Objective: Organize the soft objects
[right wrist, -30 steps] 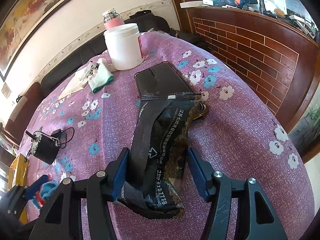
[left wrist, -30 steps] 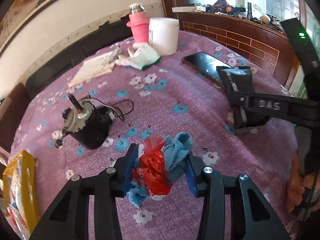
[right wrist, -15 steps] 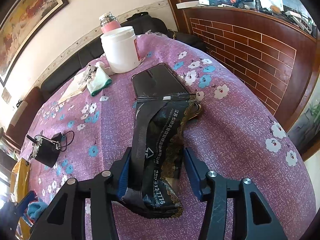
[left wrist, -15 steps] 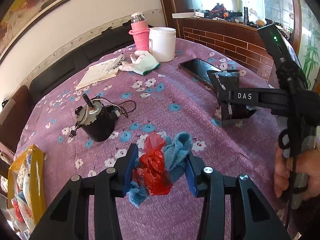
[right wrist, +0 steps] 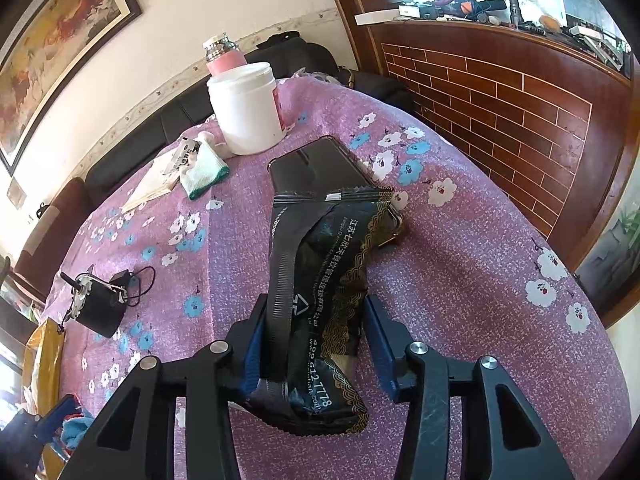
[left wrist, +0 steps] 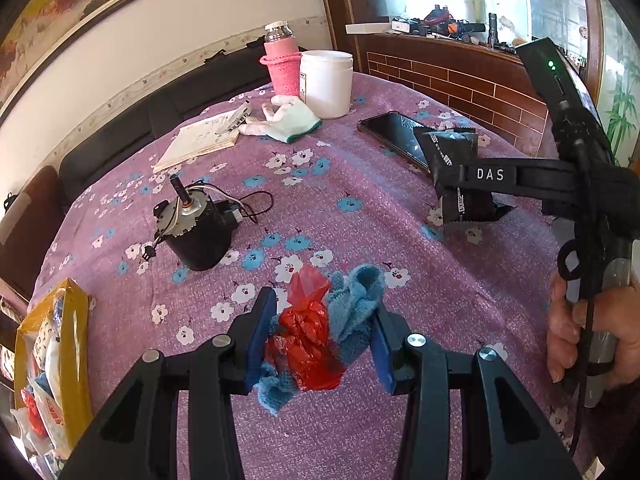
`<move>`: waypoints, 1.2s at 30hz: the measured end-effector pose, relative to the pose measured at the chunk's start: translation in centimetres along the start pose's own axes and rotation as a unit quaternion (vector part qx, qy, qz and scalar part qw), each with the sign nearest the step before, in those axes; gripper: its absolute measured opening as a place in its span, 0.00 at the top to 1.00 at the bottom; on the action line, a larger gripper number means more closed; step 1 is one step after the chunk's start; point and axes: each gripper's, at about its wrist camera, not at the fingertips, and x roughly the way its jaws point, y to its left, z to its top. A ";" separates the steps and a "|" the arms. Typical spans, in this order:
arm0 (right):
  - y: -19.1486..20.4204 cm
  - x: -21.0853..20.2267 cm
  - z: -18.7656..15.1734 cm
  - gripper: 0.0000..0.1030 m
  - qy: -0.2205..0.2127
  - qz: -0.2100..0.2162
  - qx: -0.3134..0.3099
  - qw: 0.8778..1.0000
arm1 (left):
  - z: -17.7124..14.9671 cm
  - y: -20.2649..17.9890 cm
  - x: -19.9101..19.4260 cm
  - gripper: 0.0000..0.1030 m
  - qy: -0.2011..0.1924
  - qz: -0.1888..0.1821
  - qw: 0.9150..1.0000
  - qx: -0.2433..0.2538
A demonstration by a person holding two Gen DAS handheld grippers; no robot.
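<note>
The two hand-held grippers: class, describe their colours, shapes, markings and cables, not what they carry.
The left hand-held gripper has black, angular plastic arms with triangular cut-outs, silver round screws and blue fingertip pads. The right hand-held gripper matches it. Seen from the left wrist view, its arm carries white "DAS" lettering, a green light on its upper body and a black cable along the handle, held by a bare hand.

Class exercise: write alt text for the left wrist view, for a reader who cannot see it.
The left claw grips a bundle of blue cloth and red plastic bag above a purple floral tablecloth. Beyond, the right claw holds a black packet.
</note>
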 end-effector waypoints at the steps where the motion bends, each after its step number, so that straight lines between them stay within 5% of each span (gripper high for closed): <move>1: 0.0 -0.1 0.0 0.52 -0.001 0.000 0.000 1.000 | 0.1 0.0 0.1 0.59 0.001 -0.001 1.000 0.000; 8: 0.0 -0.2 0.0 0.52 -0.003 0.002 0.001 1.000 | -0.3 0.0 0.6 0.58 0.008 -0.010 1.000 -0.008; 15: -0.4 -0.4 0.1 0.51 0.004 0.026 0.013 1.000 | -0.9 3.5 0.9 0.49 0.020 -0.077 0.993 -0.088; 21: -1.6 -0.8 0.5 0.47 -0.009 0.035 0.046 0.998 | -1.3 5.4 0.7 0.41 0.017 -0.085 0.989 -0.118; 28: -3.3 -0.8 1.1 0.38 -0.013 0.036 0.086 0.996 | -1.6 3.1 2.1 0.26 0.035 -0.097 0.991 -0.082; 36: -1.3 0.8 0.8 0.30 0.017 0.012 0.032 0.999 | -1.9 -0.1 4.4 0.13 0.061 -0.083 0.994 -0.029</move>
